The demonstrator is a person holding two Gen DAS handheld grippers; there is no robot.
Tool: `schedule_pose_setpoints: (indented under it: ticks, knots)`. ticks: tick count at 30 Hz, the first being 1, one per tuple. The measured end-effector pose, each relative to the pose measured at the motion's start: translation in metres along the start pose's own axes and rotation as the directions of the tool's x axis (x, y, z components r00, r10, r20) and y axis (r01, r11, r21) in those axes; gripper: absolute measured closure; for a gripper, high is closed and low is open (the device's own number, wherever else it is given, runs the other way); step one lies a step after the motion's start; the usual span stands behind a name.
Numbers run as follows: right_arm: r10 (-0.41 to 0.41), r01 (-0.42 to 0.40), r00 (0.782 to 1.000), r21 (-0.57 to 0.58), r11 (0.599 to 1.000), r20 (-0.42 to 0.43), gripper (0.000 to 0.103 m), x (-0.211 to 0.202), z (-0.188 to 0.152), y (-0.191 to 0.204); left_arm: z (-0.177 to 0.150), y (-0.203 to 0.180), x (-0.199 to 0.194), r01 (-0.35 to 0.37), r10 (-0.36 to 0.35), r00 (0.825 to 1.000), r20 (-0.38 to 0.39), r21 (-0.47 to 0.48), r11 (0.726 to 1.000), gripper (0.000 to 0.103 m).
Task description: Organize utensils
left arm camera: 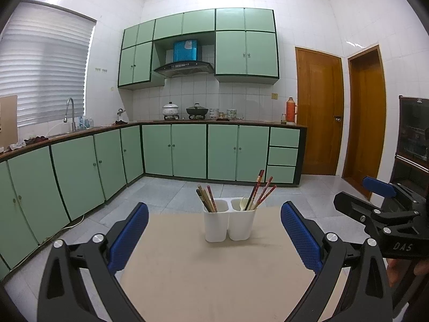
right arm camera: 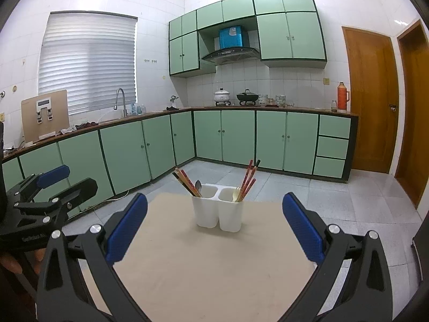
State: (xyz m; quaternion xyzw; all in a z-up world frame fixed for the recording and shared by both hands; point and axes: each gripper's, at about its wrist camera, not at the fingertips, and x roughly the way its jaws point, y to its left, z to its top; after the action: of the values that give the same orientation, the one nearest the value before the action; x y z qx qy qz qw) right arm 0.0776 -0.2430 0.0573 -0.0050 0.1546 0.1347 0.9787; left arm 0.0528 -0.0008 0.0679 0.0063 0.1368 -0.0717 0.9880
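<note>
The left hand-held gripper (left arm camera: pixel 214 237) is held level above the near part of the beige desk (left arm camera: pixel 214 281), pointing straight ahead at the white two-compartment holder (left arm camera: pixel 229 224), its blue-padded fingers (left arm camera: pixel 128 237) spread wide with nothing between them. The right hand-held gripper (right arm camera: pixel 214 228) is posed the same way just beside it, jaws likewise wide apart and empty; each one shows at the edge of the other's view, so the two sit side by side at about the same height. Part of a hand (left arm camera: pixel 407 268) shows under the right tool's black frame in the left wrist view.

The holder stands upright near the far middle of the desk, well apart from both sets of fingers. Its left compartment carries dark and red chopsticks (right arm camera: pixel 186 183) and a metal spoon (right arm camera: pixel 198 186); its right compartment carries red patterned chopsticks (right arm camera: pixel 248 181) leaning rightward and a pale plastic fork (left arm camera: pixel 244 202). Behind are green kitchen cabinets (left arm camera: pixel 187 150) and a tiled floor (left arm camera: pixel 161 193)
</note>
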Motion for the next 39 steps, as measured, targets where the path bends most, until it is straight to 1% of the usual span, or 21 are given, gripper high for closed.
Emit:
schedule_pose_setpoints:
  ticks: [39]
  knots:
    - [0.002, -0.002, 1.000, -0.007, 1.000, -0.009, 0.005, 0.0033, -0.0019, 0.0042, -0.0053, 0.0026, -0.0006, -0.010, 0.010, 1.000, -0.011, -0.006, 1.000, 0.006]
